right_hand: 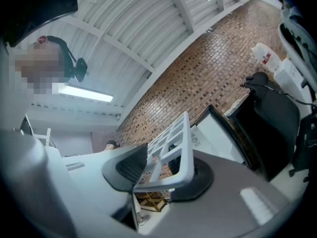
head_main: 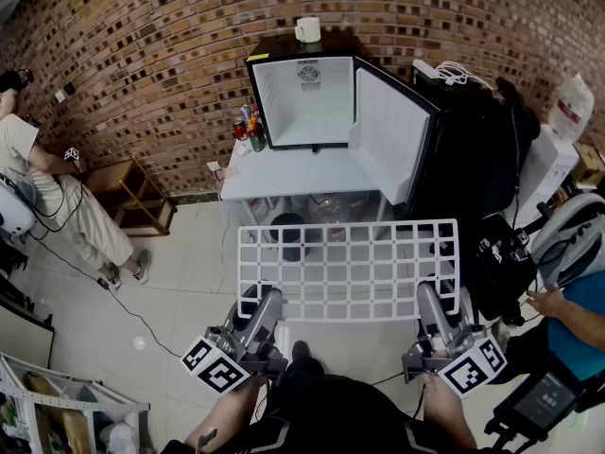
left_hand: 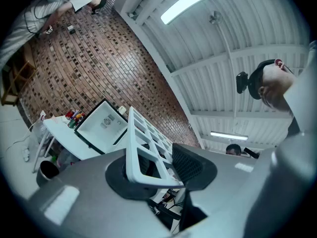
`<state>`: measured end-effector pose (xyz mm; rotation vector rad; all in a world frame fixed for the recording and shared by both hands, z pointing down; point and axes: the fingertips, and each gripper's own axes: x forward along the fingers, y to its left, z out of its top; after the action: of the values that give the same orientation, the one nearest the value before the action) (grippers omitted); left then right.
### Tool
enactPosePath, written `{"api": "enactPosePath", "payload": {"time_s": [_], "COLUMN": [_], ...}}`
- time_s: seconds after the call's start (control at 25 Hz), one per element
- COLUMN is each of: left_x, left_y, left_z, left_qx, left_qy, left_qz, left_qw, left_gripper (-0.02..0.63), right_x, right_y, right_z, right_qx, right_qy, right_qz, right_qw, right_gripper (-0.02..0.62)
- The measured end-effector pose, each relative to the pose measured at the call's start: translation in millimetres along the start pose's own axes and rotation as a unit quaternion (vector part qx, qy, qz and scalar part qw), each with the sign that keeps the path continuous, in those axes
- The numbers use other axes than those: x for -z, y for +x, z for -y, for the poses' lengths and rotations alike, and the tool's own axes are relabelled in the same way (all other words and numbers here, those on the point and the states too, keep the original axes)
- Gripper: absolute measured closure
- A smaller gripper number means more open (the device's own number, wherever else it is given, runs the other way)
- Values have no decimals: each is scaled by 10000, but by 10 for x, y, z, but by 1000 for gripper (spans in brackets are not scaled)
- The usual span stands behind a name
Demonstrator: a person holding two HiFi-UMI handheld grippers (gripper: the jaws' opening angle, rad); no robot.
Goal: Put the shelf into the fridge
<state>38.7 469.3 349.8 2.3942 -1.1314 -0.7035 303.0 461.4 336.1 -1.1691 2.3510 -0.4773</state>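
Observation:
A white grid shelf [head_main: 348, 269] hangs level in the air before me, held by its near edge. My left gripper [head_main: 267, 303] is shut on the shelf's near left corner [left_hand: 148, 175], and my right gripper [head_main: 430, 301] is shut on its near right corner [right_hand: 176, 180]. Ahead, a small black fridge [head_main: 304, 102] stands on a white table [head_main: 284, 175]. Its door [head_main: 389, 132] is swung open to the right and its white inside looks bare. The fridge also shows past the shelf in the left gripper view [left_hand: 101, 125] and the right gripper view [right_hand: 223, 133].
Cans and bottles [head_main: 248, 126] stand left of the fridge; a mug [head_main: 308, 29] sits on top. A dark bin [head_main: 287, 233] is under the table. A person [head_main: 47, 192] stands at left by a wooden rack [head_main: 132, 195]; another person [head_main: 572, 315] is at right.

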Motion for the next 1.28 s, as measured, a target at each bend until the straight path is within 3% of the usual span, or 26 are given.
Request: {"api": "enactPosePath", "payload": {"time_s": [0.96, 1.28], "left_x": [-1023, -1065], "left_y": [460, 604], "left_z": [-1844, -2147], "left_qx": [244, 391], "left_qy": [-115, -283], "left_qz": [-318, -427], "left_qw": [9991, 9979], "left_gripper": [463, 463], "right_x": [665, 755], "right_y": [1936, 2164], "right_z": [-124, -84], "right_qx": [420, 650], "right_qy": [-177, -205], "right_qz": [48, 61], "right_qw": [9989, 9977], "right_gripper": [446, 446]}}
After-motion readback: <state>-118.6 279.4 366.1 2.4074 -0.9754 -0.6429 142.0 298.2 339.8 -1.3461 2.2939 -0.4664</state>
